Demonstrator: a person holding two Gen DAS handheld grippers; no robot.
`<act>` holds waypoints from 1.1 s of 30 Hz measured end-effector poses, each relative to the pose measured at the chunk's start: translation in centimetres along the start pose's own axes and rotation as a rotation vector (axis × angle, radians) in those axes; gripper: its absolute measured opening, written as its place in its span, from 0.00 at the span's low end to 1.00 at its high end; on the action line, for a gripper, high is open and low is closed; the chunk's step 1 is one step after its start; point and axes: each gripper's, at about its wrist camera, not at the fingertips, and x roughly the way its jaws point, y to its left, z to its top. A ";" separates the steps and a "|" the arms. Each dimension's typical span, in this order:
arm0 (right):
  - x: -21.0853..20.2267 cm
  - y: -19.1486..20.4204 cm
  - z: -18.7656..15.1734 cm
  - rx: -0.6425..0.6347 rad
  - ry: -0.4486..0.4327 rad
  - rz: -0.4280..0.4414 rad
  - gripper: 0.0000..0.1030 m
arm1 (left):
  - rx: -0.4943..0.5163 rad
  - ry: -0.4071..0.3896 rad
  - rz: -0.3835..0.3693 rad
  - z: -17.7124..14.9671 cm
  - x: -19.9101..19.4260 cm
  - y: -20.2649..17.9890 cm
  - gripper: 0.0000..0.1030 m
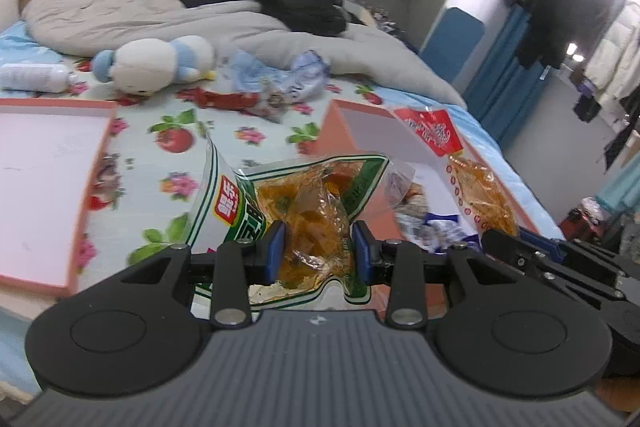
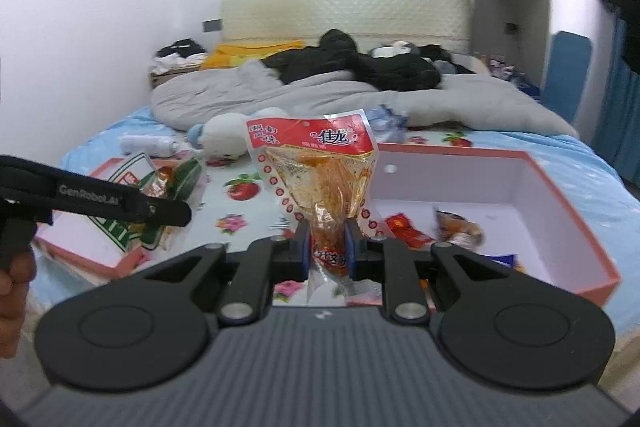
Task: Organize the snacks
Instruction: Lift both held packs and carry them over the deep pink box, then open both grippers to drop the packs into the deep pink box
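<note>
Snacks ride pinched: left gripper (image 1: 318, 251) clamps the green packet (image 1: 296, 203), right gripper (image 2: 327, 247) the red packet (image 2: 316, 171), seemingly bound for the pink box (image 2: 560, 187).

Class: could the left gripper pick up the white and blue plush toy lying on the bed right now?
Probably not yet: the left gripper is shut on a green-edged snack packet, so its jaws are occupied. The white and blue plush toy itself lies uncovered.
</note>
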 end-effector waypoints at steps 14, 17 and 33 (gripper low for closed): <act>1.3 -7.0 0.2 0.079 -0.002 -0.132 0.19 | 0.073 0.038 -0.129 2.8 7.2 -7.4 0.40; 2.4 -8.7 0.6 0.098 -0.003 -0.152 0.19 | 0.082 0.050 -0.139 3.8 9.1 -8.5 0.40; 10.3 -14.6 0.8 0.154 0.095 -0.165 0.21 | 0.111 0.170 -0.179 6.8 21.8 -11.9 0.41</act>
